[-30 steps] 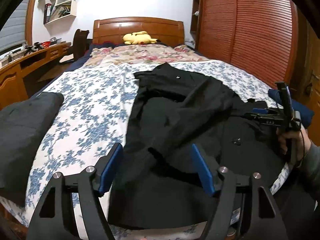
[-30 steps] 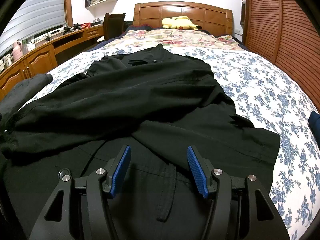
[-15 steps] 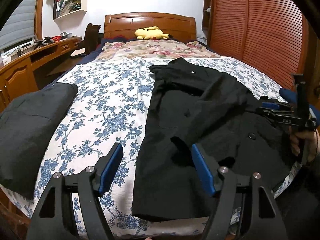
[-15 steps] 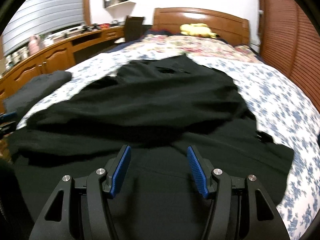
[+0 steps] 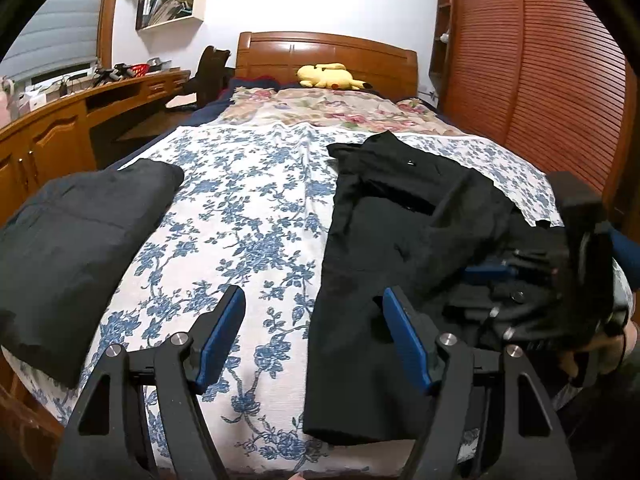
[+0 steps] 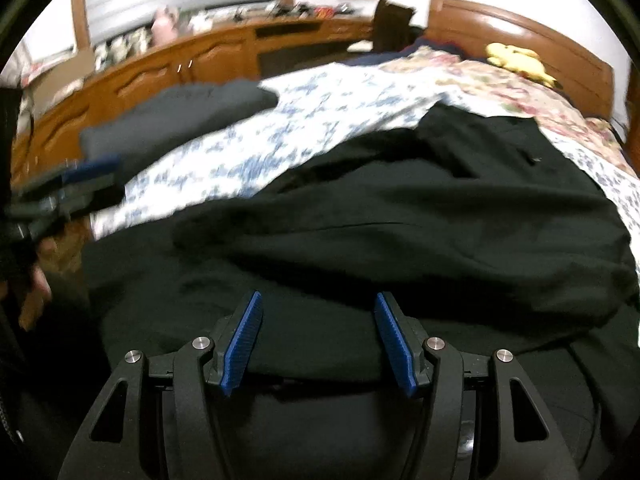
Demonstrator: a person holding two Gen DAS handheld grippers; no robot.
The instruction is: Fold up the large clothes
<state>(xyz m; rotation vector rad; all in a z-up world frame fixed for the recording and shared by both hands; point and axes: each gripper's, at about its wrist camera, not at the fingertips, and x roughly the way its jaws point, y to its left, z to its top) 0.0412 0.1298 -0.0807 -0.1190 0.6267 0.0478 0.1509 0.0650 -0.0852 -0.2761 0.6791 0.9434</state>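
Black coat half-folded on the bed — both claws apart and empty.

The black coat (image 5: 384, 248) lies lengthwise on the right half of the floral bedspread (image 5: 248, 208), a sleeve crossed over its body. It looks like thick, matte woven cloth: soft and limp yet fairly heavy, likely to sag and drag rather than slide. Best taken at the hem corners or along the straight side edge, one point per claw. The left claw (image 5: 314, 338) hovers over its left edge, the right claw (image 6: 318, 338) over its lower part — neither pinching cloth. A folded dark garment (image 5: 76, 240) rests at the bed's left.
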